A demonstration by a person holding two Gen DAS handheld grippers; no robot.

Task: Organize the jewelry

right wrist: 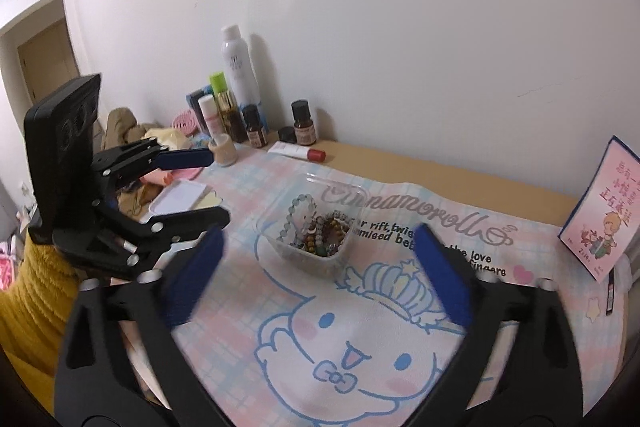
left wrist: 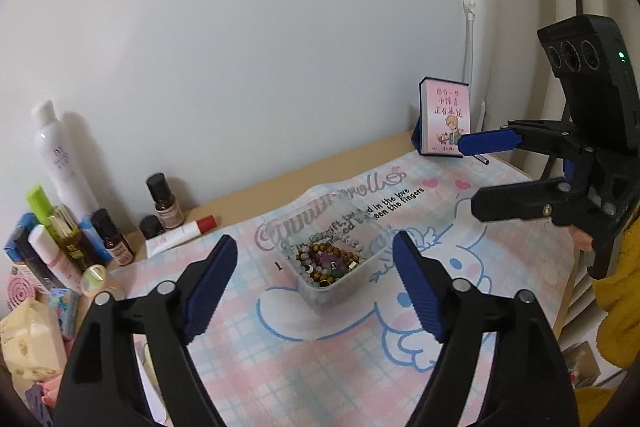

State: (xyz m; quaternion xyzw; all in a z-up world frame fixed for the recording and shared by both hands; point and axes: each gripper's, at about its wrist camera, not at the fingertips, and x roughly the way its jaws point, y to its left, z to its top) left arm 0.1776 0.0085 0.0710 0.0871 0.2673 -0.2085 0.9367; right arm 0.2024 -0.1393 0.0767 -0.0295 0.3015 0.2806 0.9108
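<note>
A clear plastic box (left wrist: pixel 362 227) stands mid-mat, holding several beaded bracelets (left wrist: pixel 328 261); it also shows in the right wrist view (right wrist: pixel 276 225) with the bracelets (right wrist: pixel 320 231) inside. My left gripper (left wrist: pixel 316 255) is open and empty, raised just short of the box, its fingers straddling it in view. My right gripper (right wrist: pixel 320 243) is open and empty, above the mat, before the box. Each gripper shows in the other's view: the right one (left wrist: pixel 476 175) at right, the left one (right wrist: pixel 216 187) at left, both open.
A pink and blue cartoon mat (left wrist: pixel 320 339) covers the wooden table (left wrist: pixel 280 183). Bottles and tubes (left wrist: pixel 68 223) crowd the back left by the wall. A pink picture card (left wrist: pixel 446 119) stands at the back right. A white tray (right wrist: pixel 180 197) lies left of the box.
</note>
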